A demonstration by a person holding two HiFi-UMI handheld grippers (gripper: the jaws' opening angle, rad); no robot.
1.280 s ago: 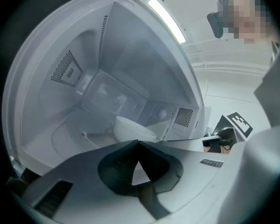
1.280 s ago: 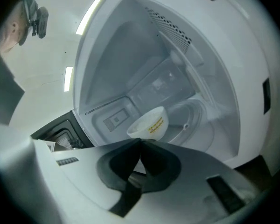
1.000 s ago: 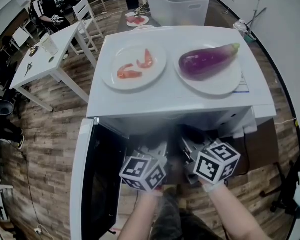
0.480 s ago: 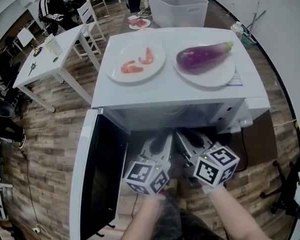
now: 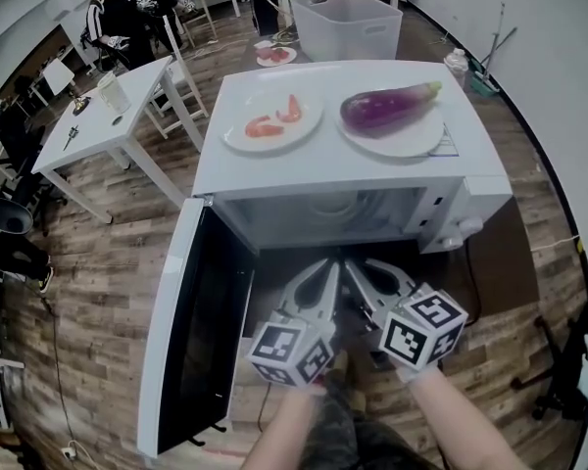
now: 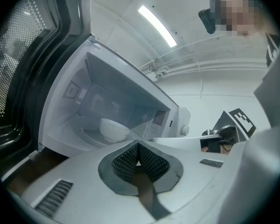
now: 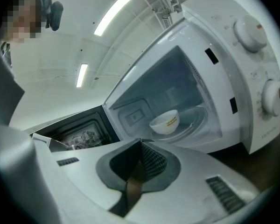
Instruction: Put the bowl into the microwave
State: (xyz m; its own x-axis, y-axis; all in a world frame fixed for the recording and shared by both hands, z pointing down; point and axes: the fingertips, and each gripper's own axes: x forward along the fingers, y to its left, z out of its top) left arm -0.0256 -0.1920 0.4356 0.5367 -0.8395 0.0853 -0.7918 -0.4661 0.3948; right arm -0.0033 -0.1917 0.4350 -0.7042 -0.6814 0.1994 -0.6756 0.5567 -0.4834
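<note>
Sitting on the turntable [image 7: 198, 118] inside the microwave [image 5: 461, 209], the bowl [image 7: 164, 121] is upright and well apart from both tools, and the door [image 5: 191, 331] hangs wide open at the left. The left gripper [image 6: 138, 162] has its ribbed pads pressed together with nothing between them, and the right gripper [image 7: 140, 160] is likewise closed and empty; both hover side by side in front of the opening. The bowl looks small, white and rigid, probably glazed ceramic or hard plastic, so I judge it light but smooth enough to slip and likely to chip if knocked. Its rim seems the sensible place to take hold, one jaw inside the wall and one outside, ideally from opposite sides with both tools. A short line of yellow print runs along the bowl's outer wall, too small to read. Fine lettering sits beside the dials [image 7: 270, 97] on the microwave's front panel, also illegible.
</note>
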